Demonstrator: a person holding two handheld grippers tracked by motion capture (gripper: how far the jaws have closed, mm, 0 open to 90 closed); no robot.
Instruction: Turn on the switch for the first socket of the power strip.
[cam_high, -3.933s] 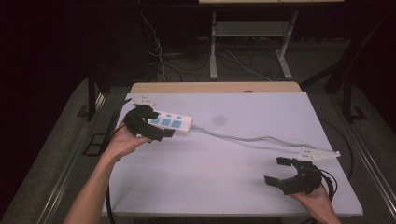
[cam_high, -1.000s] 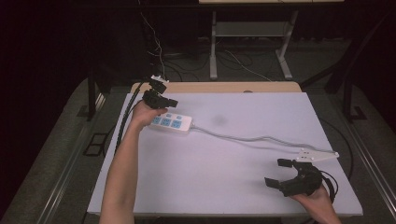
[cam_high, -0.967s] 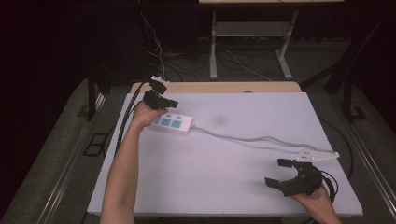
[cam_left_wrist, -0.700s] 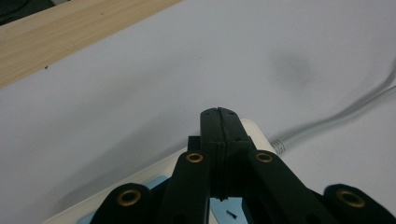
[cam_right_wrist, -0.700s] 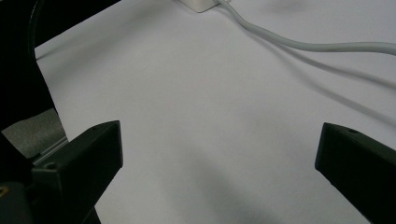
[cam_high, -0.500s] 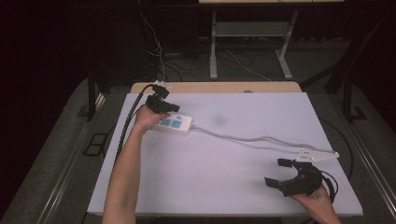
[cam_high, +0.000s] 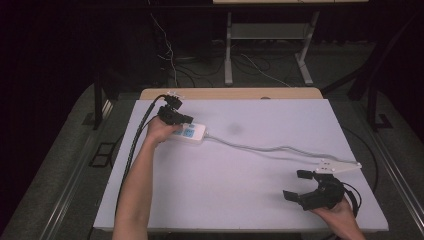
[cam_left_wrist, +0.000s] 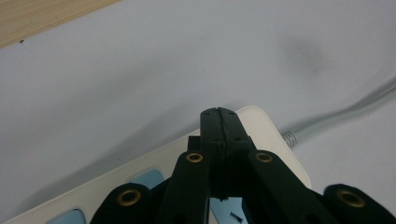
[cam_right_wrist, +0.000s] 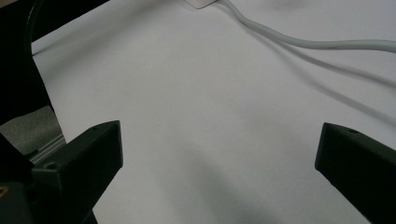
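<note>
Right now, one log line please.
left gripper: shut, over power strip | right gripper: open, idle | cord: slack on table

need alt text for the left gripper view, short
The left gripper, its two black jaws closed flat together, sits over the cable end of a white power strip with pale blue sockets. The strip lies on a white table, and its grey cable runs off to the right; a strip of bare wood shows at the top left.
</note>
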